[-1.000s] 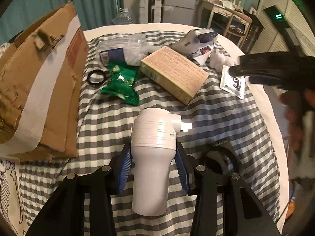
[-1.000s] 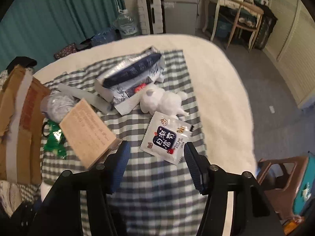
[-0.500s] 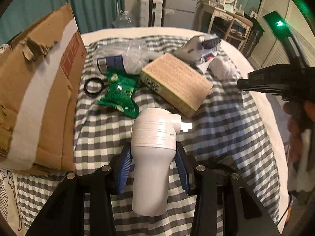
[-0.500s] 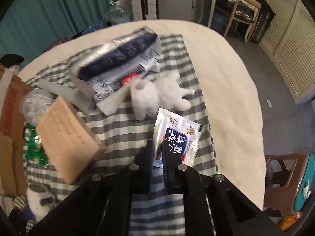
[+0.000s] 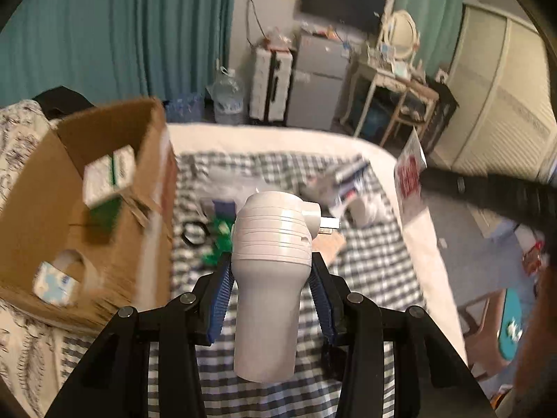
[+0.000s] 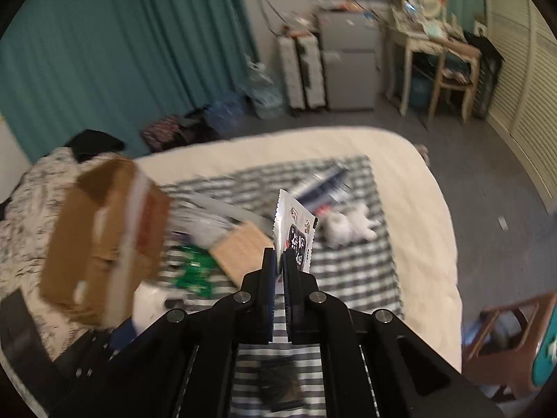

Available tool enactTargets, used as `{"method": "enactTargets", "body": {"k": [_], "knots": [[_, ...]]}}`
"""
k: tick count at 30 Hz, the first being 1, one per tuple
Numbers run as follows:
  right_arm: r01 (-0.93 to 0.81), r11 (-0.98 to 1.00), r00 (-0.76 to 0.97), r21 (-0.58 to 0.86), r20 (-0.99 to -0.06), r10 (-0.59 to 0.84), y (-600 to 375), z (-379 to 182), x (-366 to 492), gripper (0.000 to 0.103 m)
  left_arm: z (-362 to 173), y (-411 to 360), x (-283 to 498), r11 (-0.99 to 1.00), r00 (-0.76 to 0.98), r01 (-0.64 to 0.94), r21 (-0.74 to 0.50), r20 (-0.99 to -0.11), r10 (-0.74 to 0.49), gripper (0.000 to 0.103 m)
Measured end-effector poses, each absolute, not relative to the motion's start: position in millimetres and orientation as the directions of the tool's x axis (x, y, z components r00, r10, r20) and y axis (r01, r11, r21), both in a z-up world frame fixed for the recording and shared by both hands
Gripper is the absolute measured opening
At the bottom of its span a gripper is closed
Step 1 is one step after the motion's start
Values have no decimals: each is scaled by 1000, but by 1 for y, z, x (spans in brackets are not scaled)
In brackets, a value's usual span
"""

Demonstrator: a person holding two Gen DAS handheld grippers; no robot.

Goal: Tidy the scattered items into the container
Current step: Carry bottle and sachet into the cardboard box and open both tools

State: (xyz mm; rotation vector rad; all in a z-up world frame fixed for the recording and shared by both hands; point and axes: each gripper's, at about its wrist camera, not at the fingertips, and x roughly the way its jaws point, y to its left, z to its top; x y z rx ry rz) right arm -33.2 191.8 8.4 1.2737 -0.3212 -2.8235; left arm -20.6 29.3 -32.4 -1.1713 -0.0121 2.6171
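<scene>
My left gripper (image 5: 269,278) is shut on a white plastic bottle-shaped device (image 5: 269,264) and holds it above the checked cloth, to the right of the open cardboard box (image 5: 45,209). My right gripper (image 6: 279,261) is shut on a white snack sachet (image 6: 296,230) with dark print, lifted off the bed; it also shows at the right of the left wrist view (image 5: 409,181). The box appears at the left of the right wrist view (image 6: 101,240). Inside the box lie a green-white carton (image 5: 109,177) and a tissue pack (image 5: 55,282).
On the checked cloth (image 6: 351,268) lie a tan box (image 6: 240,247), a green packet (image 6: 193,271), a white plush toy (image 6: 348,226), a silver-blue pouch (image 6: 323,184), a black ring (image 5: 193,233) and a clear bag. A wooden chair (image 6: 511,341) stands at the right of the bed.
Both grippers have risen and tilted up. The right gripper closed on the sachet and lifted it off the bed. The box's inside has come into the left wrist view.
</scene>
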Motion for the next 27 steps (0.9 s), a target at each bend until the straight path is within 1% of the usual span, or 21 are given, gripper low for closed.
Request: {"method": "enactTargets", "body": {"k": [2,5,8,11,14,17,21,27], "knots": [[-28,-981,-680,193,-723,-123,179,18,-26,4,-14,17,-24,-967,-658,-220,-126,-713,242,43],[15,-980,-686,200,-711,-155,160,27,-21,4,10,-9,-27,-971,-704,-156,-183,-668,239,43],[68,-980,-681,187,-710,-182,133,38,-25,4,26,-35,-34,-976,-723,-98,-195,-660,204,43],[120,-977,-694,175,-689,-209,105,55,-29,4,32,-65,-44,-978,-728,-55,-201,-662,177,43],[190,-961,-688,201,-671,-277,71,67,-37,4,28,-107,-57,-969,-726,30,-243,-672,146,43],[247,-948,-677,201,-664,-318,34,69,-46,4,15,-144,-67,-958,-700,109,-263,-705,114,43],[300,-925,-639,232,-672,-375,-12,56,-61,4,-2,-174,-77,-948,-660,158,-277,-744,107,43],[307,-920,-600,243,-701,-385,-44,31,-80,5,-10,-193,-85,-944,-650,193,-268,-756,82,45]]}}
